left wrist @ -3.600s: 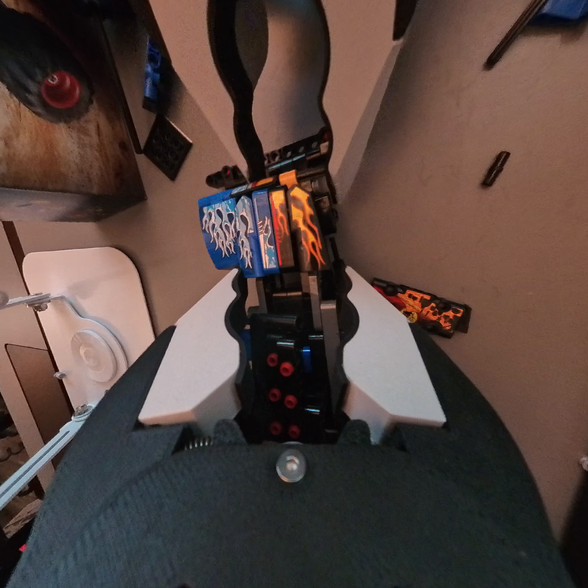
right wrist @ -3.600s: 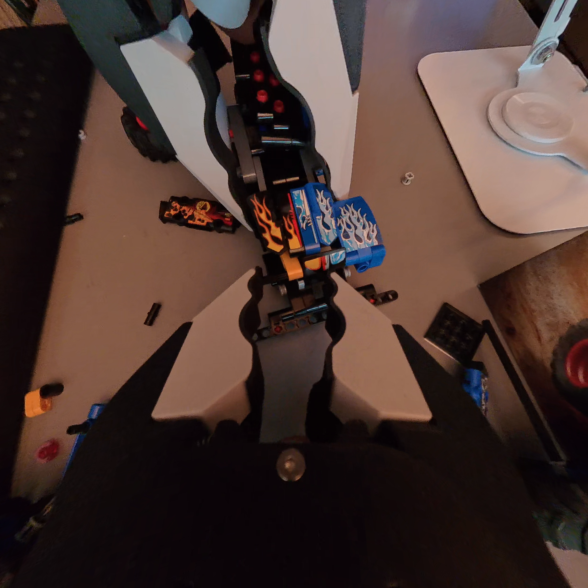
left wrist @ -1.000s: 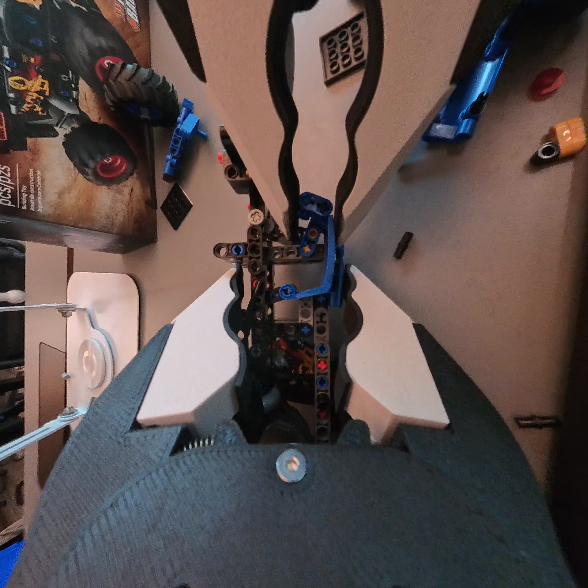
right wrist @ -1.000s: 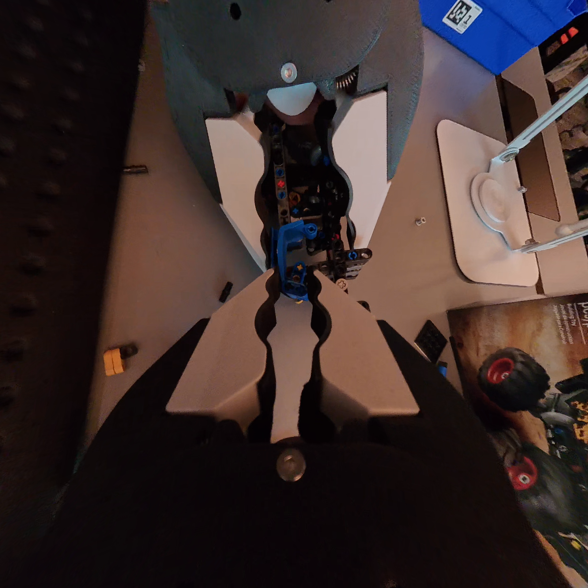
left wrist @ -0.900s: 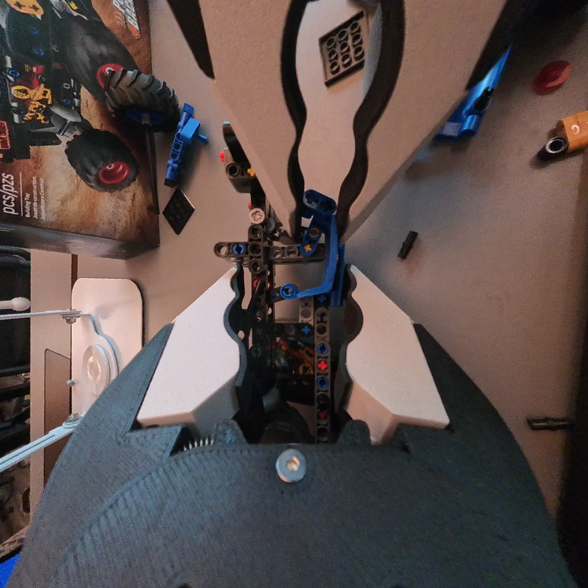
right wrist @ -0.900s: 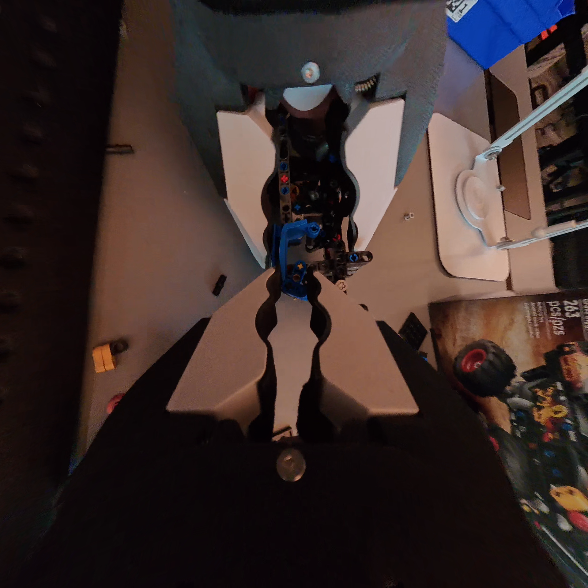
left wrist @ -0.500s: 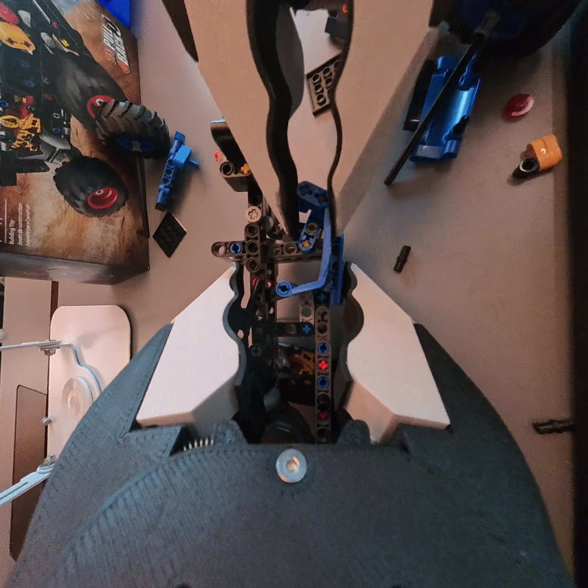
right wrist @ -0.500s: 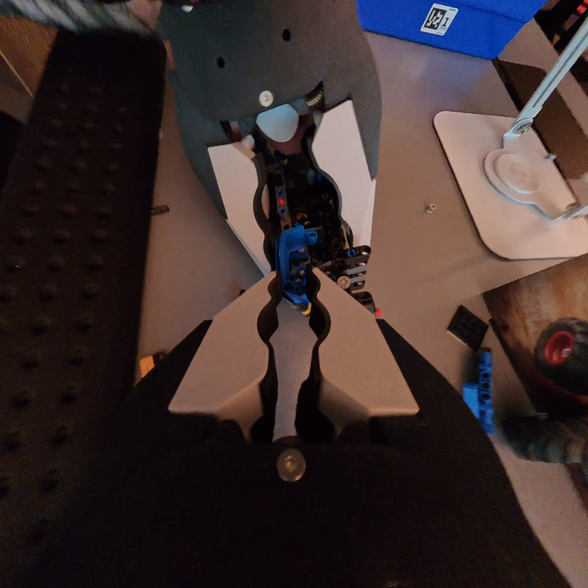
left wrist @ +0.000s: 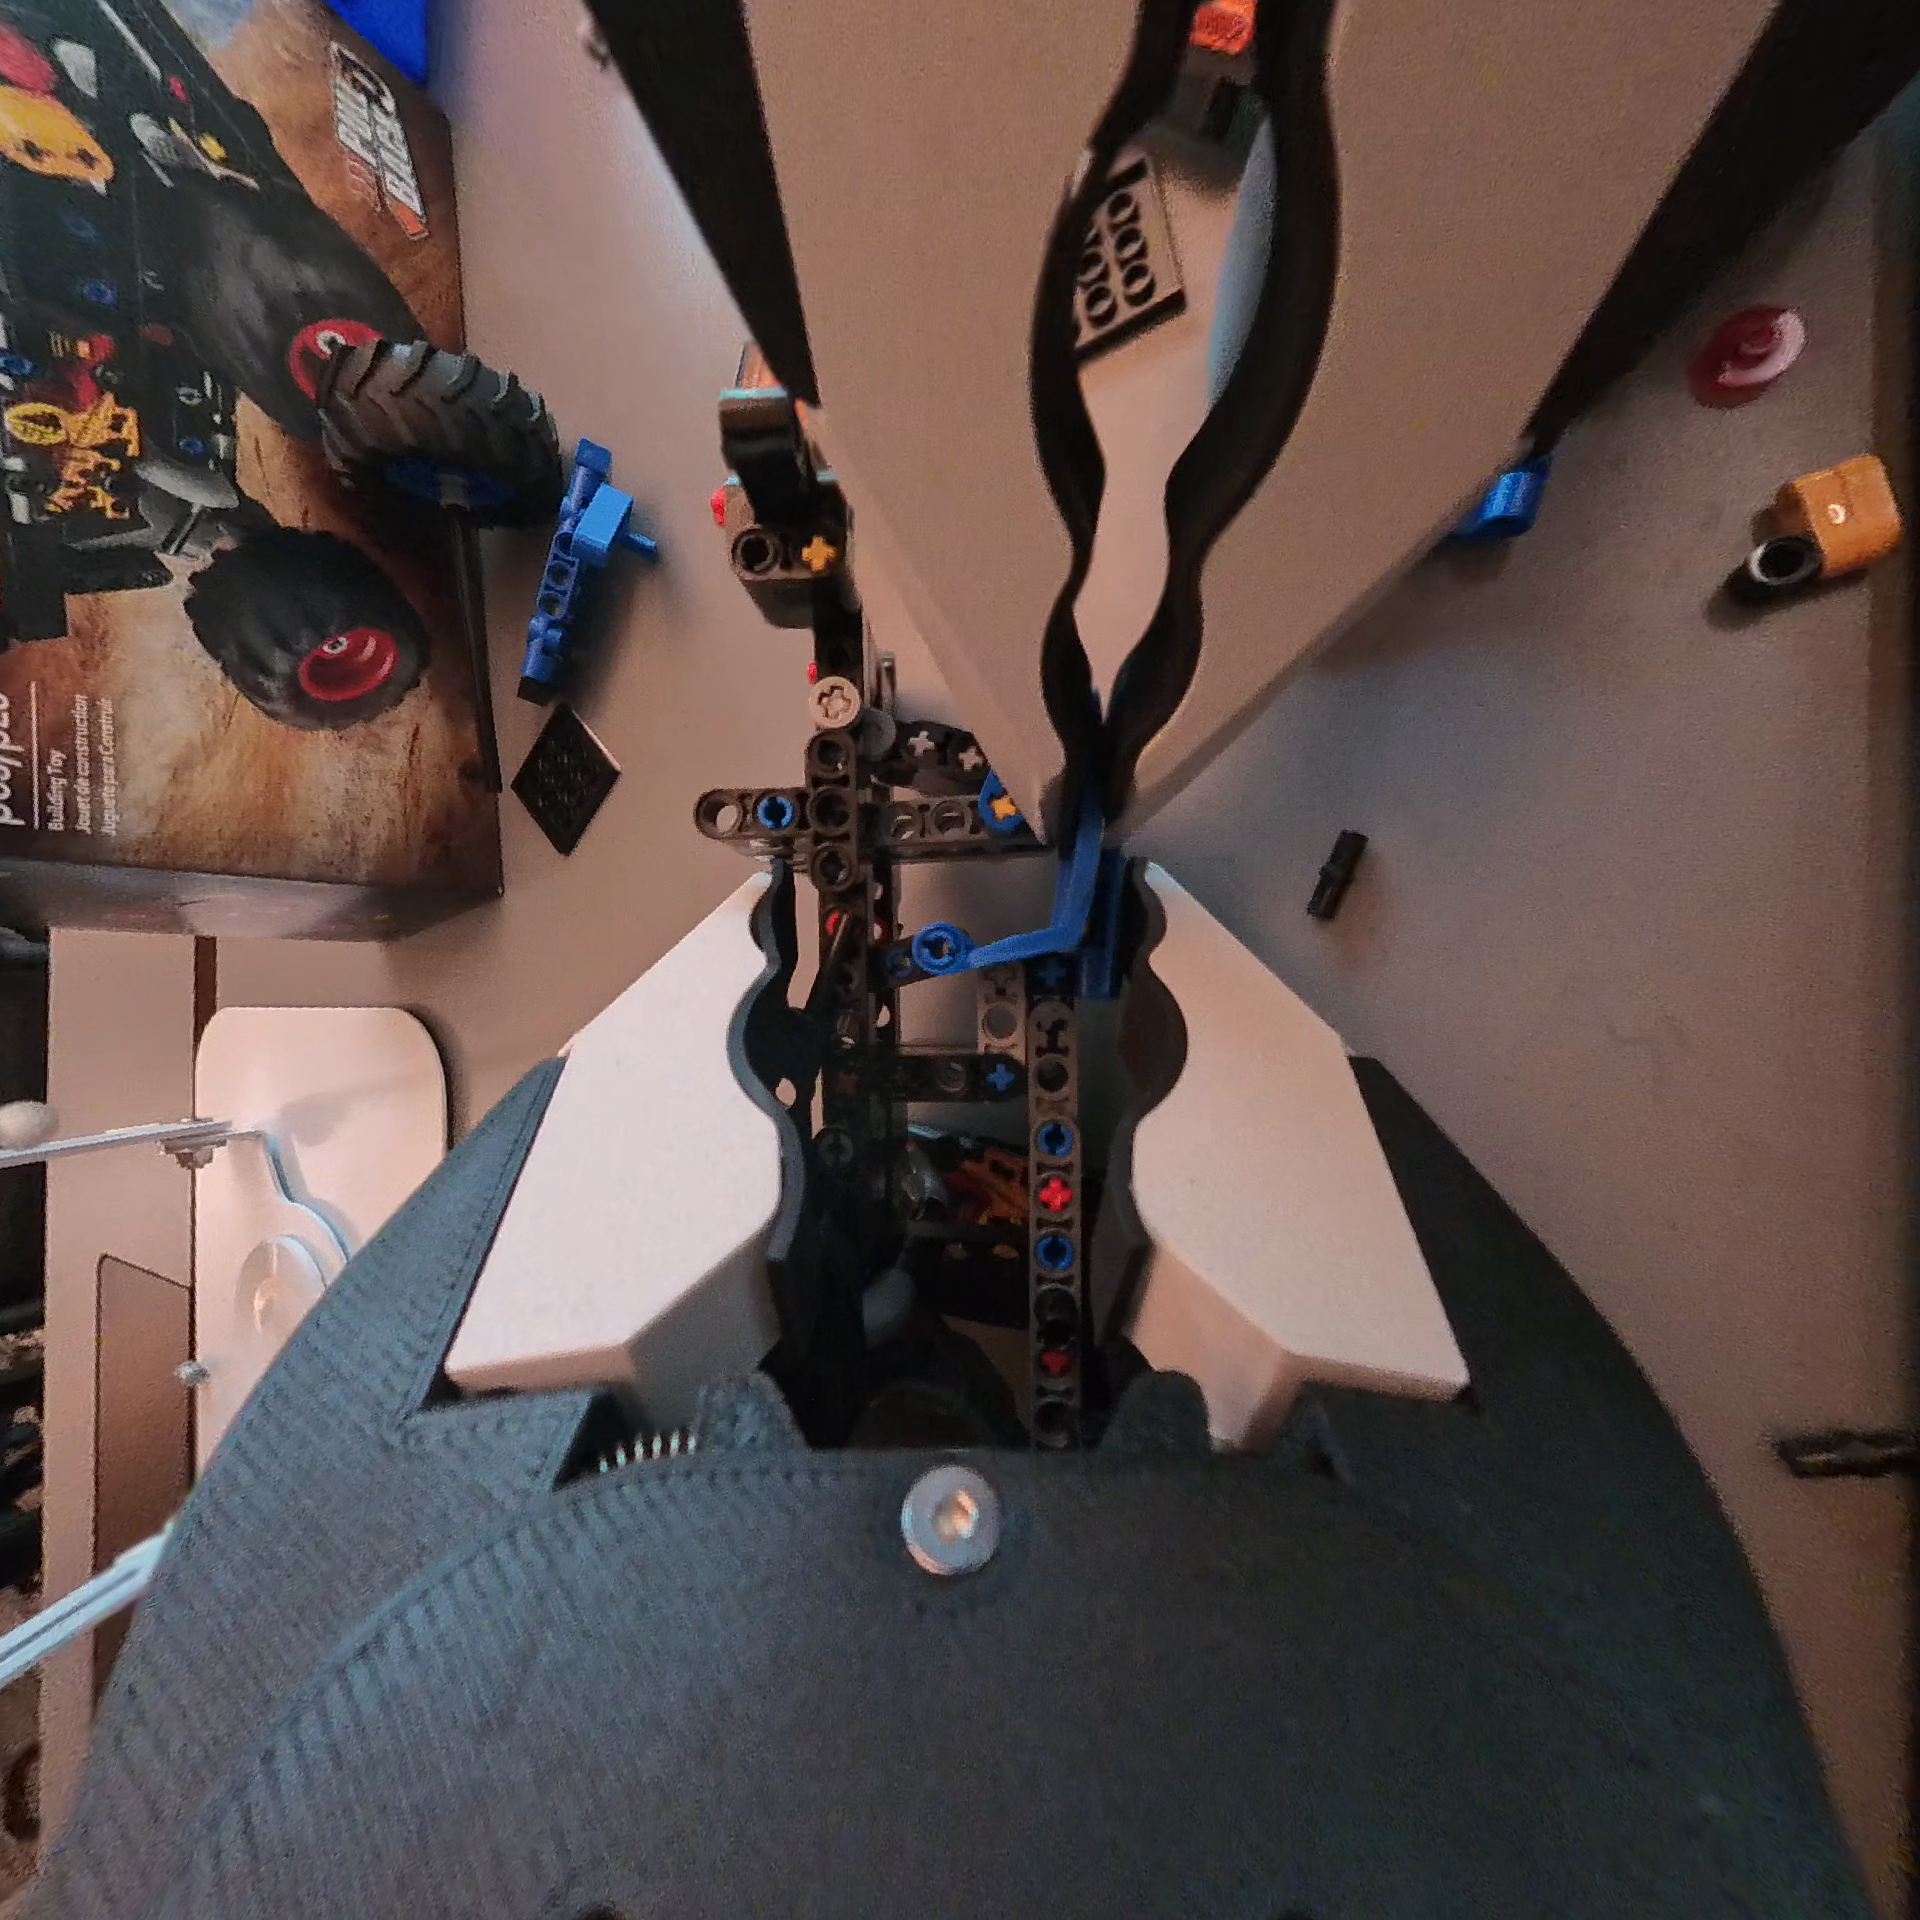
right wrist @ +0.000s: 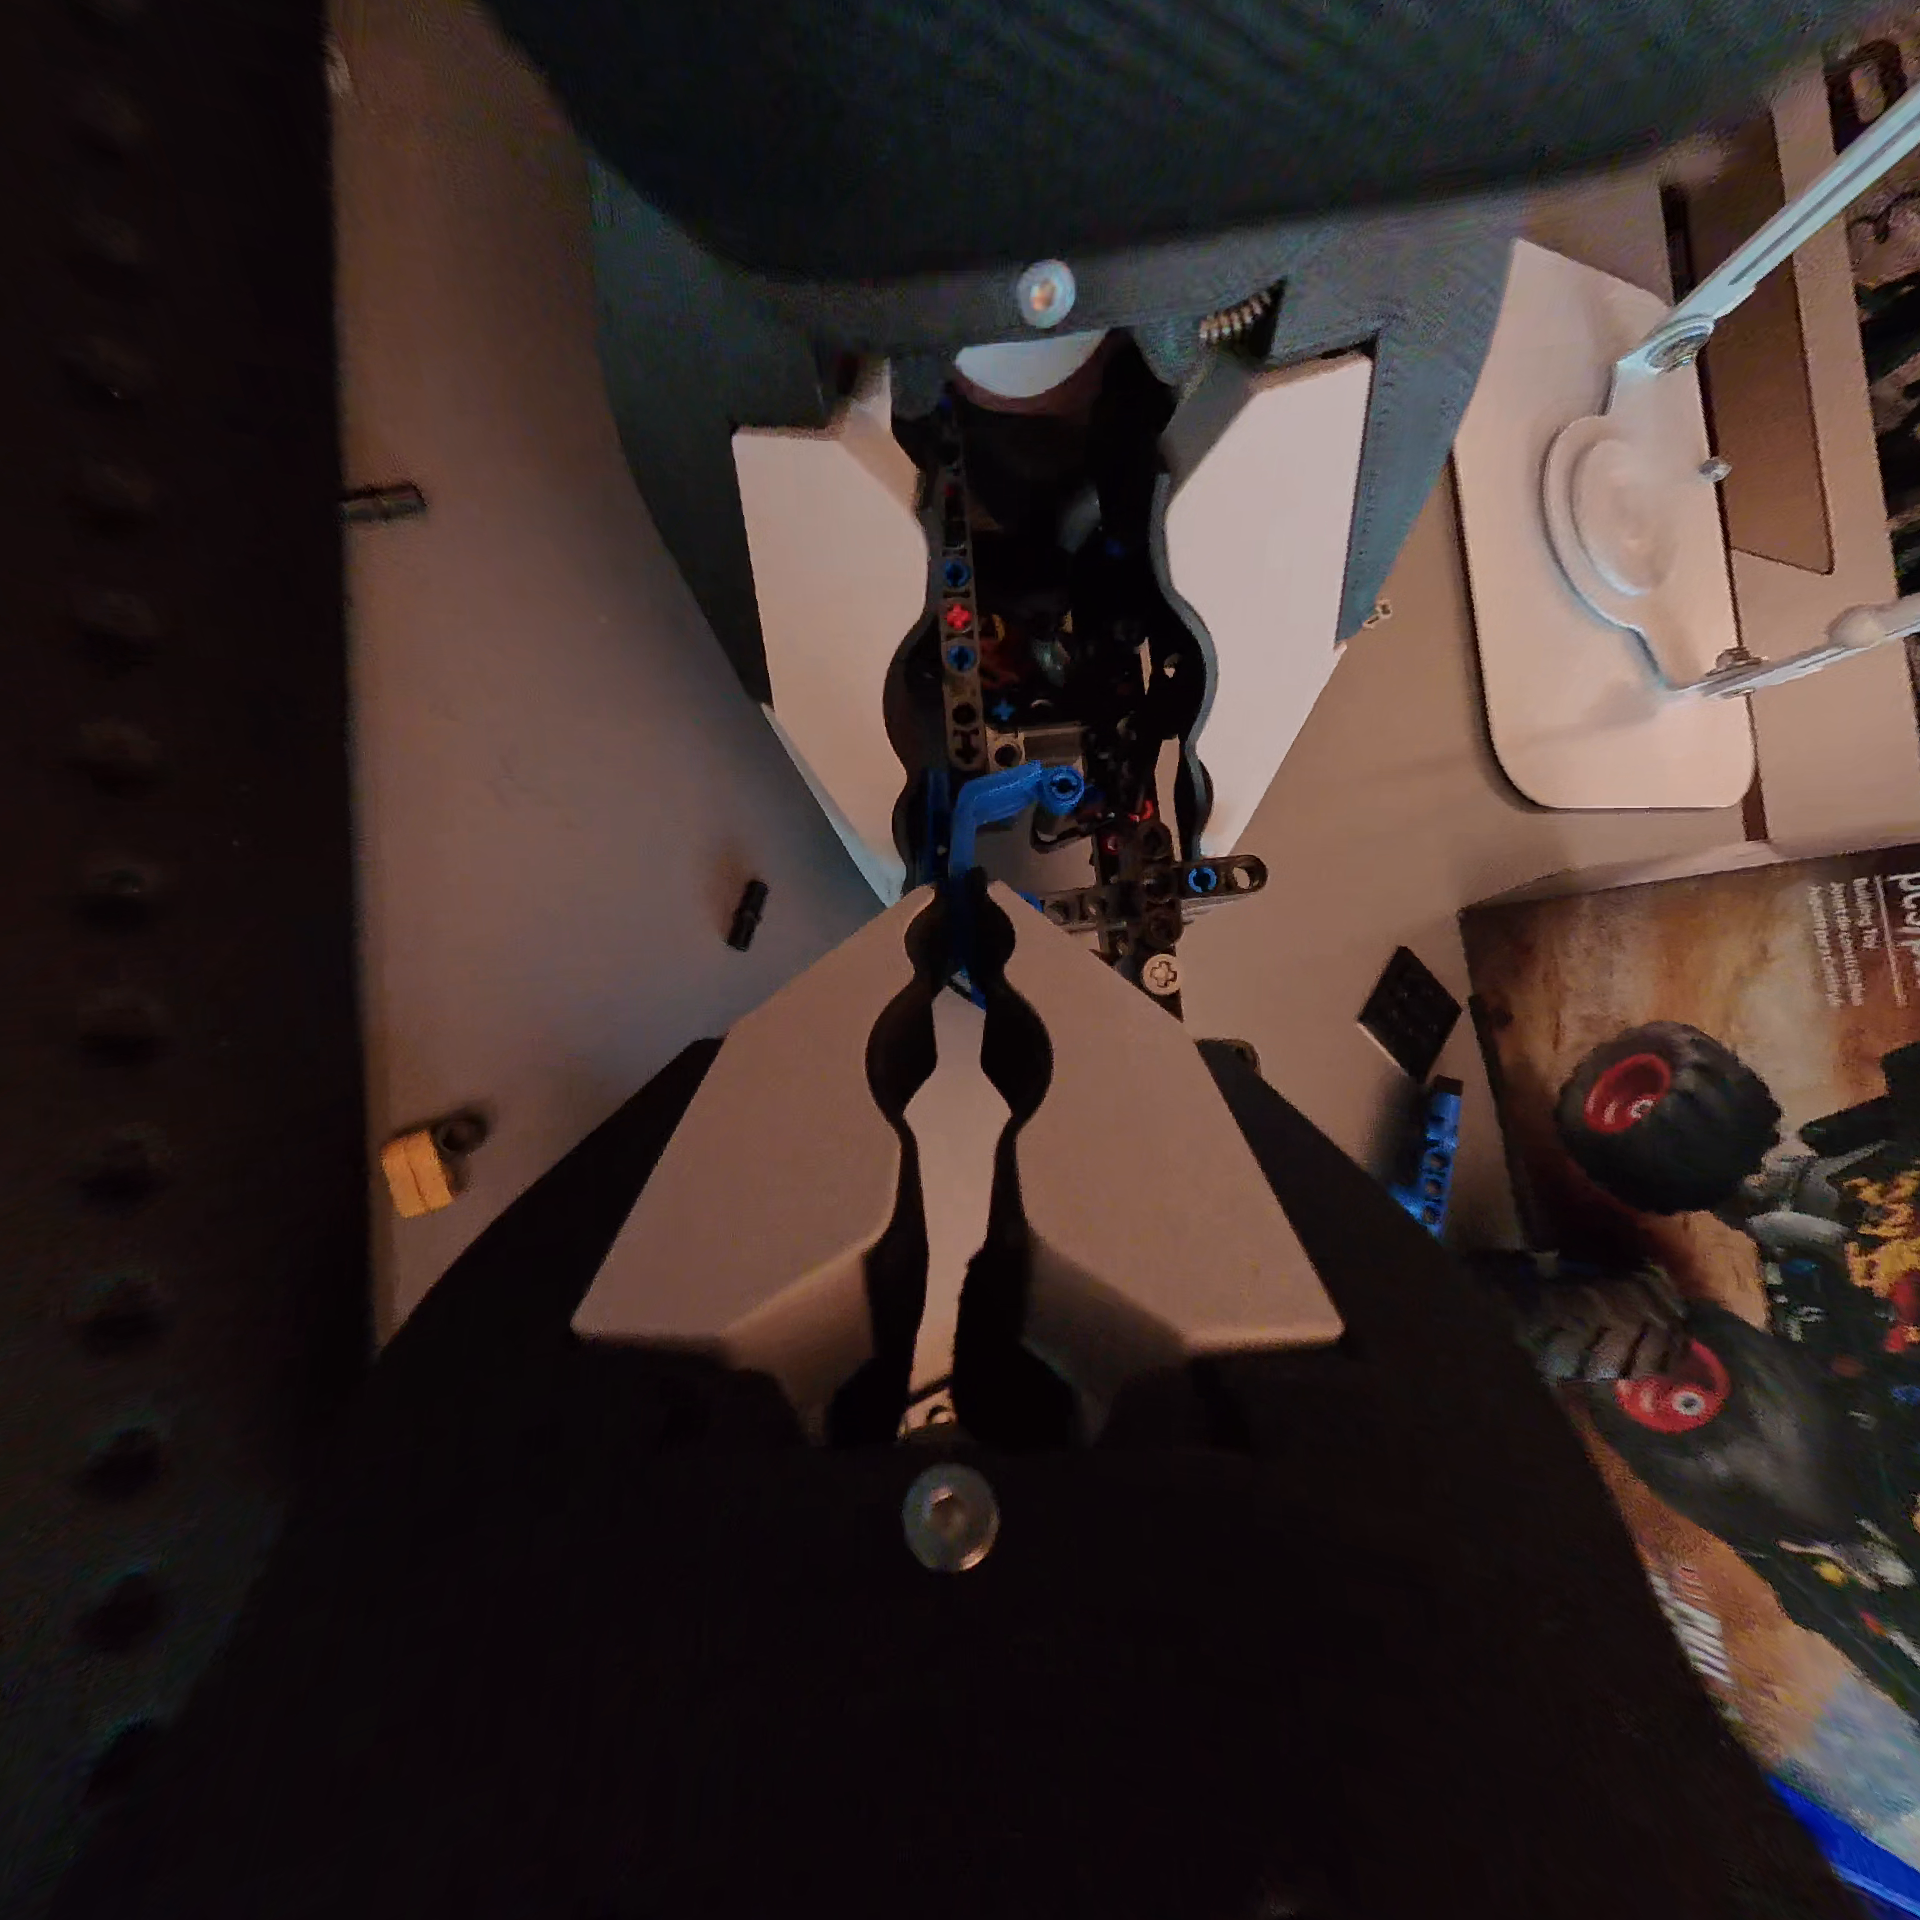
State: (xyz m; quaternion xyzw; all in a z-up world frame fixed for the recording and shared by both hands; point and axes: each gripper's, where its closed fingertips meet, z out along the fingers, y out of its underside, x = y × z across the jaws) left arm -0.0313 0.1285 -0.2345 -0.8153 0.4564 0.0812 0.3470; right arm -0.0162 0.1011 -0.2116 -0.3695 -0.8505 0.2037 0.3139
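My left gripper (left wrist: 956, 883) is shut on a black and grey brick chassis (left wrist: 1055, 1143) made of holed beams with blue and red pins. It holds the chassis above the table. A blue bent beam (left wrist: 997, 945) sits on the chassis's front end. My right gripper (right wrist: 961, 914) faces the left one and is shut on the tip of that blue bent beam (right wrist: 987, 800). In the right wrist view the left gripper (right wrist: 1049, 831) comes in from the top with the chassis (right wrist: 961, 644) between its fingers. In the left wrist view the right gripper (left wrist: 1086, 821) comes in from the top.
On the grey table lie a printed toy box (left wrist: 208, 520), a black tyre (left wrist: 436, 426), a blue holed beam (left wrist: 571, 561), a black square plate (left wrist: 566, 774), a black pin (left wrist: 1335, 888), an orange piece (left wrist: 1839, 514) and a red round piece (left wrist: 1751, 353). A white stand base (right wrist: 1610, 623) is at the right. A dark studded mat (right wrist: 156, 831) is at the left. Only a small space, under 4 cm, lies between the two pairs of fingers. The orange piece (left wrist: 1839, 514) is about 11 centimetres from both grippers' fingertips. It is also in sight in the right wrist view (right wrist: 421, 1165).
The chassis, earlier held with its flame panels showing, now shows its holed beams. The right gripper's fingers have closed tighter on the blue bent beam, and both grippers have drawn closer together.
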